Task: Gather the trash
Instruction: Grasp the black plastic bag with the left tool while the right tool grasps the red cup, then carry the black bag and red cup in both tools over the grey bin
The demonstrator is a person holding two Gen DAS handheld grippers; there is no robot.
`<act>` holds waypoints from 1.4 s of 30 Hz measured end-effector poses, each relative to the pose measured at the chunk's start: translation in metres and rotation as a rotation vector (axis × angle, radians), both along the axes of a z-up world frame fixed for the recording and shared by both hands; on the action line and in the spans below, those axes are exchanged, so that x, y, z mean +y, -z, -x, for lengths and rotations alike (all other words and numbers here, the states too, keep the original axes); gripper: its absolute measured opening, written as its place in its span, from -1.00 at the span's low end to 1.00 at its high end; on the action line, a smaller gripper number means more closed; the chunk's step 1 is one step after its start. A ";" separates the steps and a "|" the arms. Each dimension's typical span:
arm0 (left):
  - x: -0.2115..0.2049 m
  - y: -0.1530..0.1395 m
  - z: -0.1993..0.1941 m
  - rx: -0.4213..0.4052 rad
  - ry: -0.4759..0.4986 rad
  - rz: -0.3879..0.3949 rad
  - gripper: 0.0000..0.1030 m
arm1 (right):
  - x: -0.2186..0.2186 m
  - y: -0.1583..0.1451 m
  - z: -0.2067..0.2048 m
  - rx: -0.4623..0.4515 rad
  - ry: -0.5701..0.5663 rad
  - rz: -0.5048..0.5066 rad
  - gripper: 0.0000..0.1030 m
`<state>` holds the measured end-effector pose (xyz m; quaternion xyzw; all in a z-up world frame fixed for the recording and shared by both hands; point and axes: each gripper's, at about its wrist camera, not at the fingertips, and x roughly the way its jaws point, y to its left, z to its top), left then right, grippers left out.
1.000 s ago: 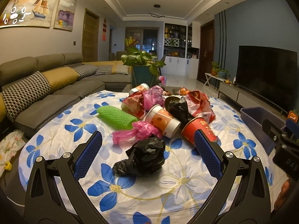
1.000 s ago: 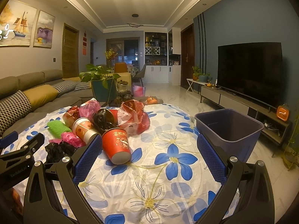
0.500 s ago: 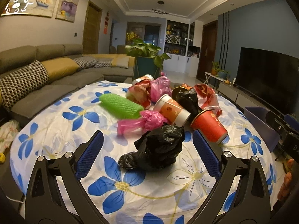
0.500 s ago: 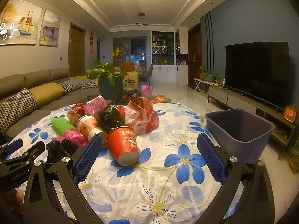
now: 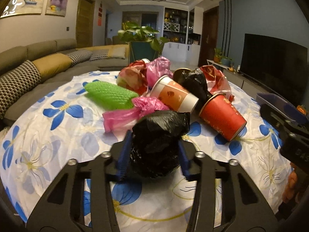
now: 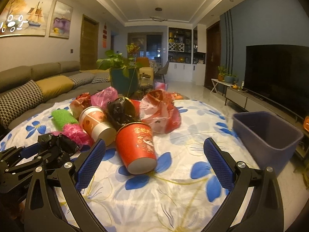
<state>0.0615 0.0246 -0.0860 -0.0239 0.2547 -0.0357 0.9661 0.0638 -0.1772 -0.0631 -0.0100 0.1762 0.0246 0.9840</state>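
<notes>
The left tongs [image 5: 153,150] are being closed around the crumpled black bag [image 5: 158,141], and both blue pads are seen pressed into its sides, so the bag is pinched at the near edge of the trash pile on the flower-print counter [image 5: 58,135]. Just behind it a pink bag [image 5: 135,110] and a green mesh sleeve [image 5: 110,95] are laid, with a white-and-orange cup [image 5: 173,96] tipped over beside them. The right tongs [image 6: 154,160] are held spread wide, nothing between the pads, and the fallen red cup [image 6: 136,147] is framed just ahead of them. A purple bin [image 6: 268,135] is seen off the counter's right edge.
</notes>
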 end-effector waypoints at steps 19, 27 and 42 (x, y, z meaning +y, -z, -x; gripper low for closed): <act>0.015 -0.038 0.011 -0.106 -0.014 0.068 -0.85 | 0.009 0.035 -0.078 0.231 -0.077 -0.033 0.43; 0.013 -0.037 0.011 -0.094 -0.010 0.067 -0.85 | 0.004 0.040 -0.072 0.261 -0.109 -0.059 0.16; -0.019 -0.052 0.019 -0.104 0.065 0.067 -0.85 | -0.028 -0.008 0.000 0.100 -0.027 -0.046 0.16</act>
